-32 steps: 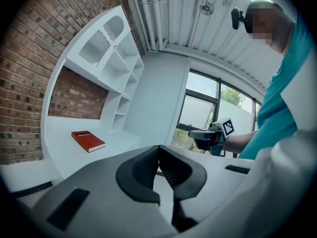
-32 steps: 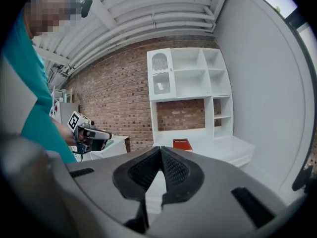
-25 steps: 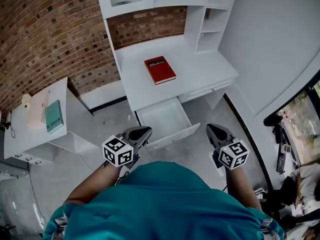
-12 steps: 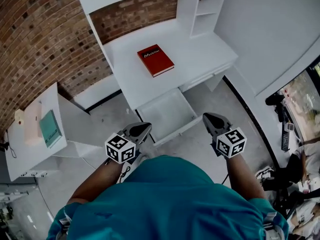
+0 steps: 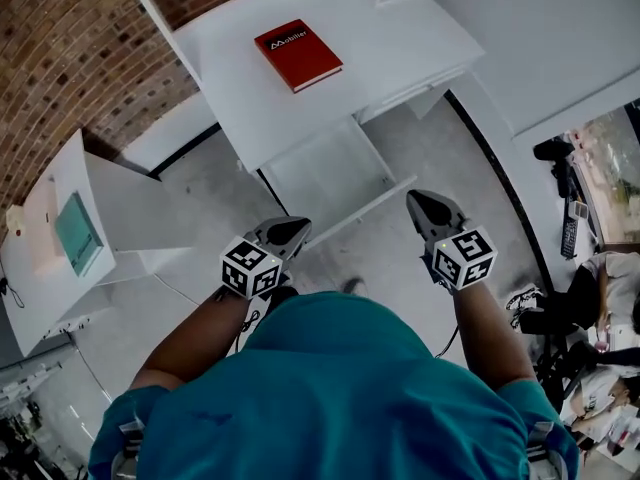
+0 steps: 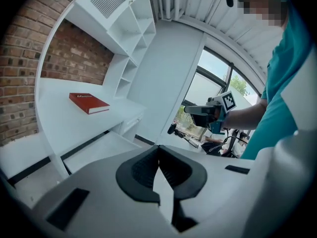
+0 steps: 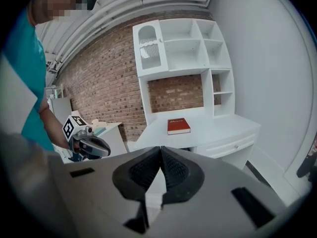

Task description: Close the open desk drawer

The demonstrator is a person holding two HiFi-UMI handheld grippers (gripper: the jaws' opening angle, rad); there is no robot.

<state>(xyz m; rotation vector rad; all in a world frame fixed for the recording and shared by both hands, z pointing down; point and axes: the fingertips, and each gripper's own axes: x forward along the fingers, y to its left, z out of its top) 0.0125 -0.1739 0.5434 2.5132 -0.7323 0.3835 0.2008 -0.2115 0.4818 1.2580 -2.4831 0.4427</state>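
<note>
The white desk (image 5: pixel 400 38) carries a red book (image 5: pixel 298 54). Its open drawer (image 5: pixel 330 178) sticks out toward me, with its front panel (image 5: pixel 375 208) nearest. My left gripper (image 5: pixel 298 228) is shut on nothing and hangs just short of the left end of the drawer front. My right gripper (image 5: pixel 420 201) is also shut and empty, just off the panel's right end. The left gripper view shows its jaws (image 6: pixel 158 150) closed above the drawer (image 6: pixel 96 150). In the right gripper view the jaws (image 7: pixel 160 150) hide the drawer; the book (image 7: pixel 179 126) shows beyond.
A low white cabinet (image 5: pixel 110 208) with a teal book (image 5: pixel 76 233) stands to the left, against the brick wall (image 5: pixel 60 58). A second, shut drawer (image 7: pixel 233 145) is at the desk's right. Shelves (image 7: pixel 178 48) rise above the desk. Clutter and a seated person (image 5: pixel 590 298) are at far right.
The desk and drawer have slid up the head view as I stepped closer. Both grippers now sit nearer the drawer front. Both stayed shut.
</note>
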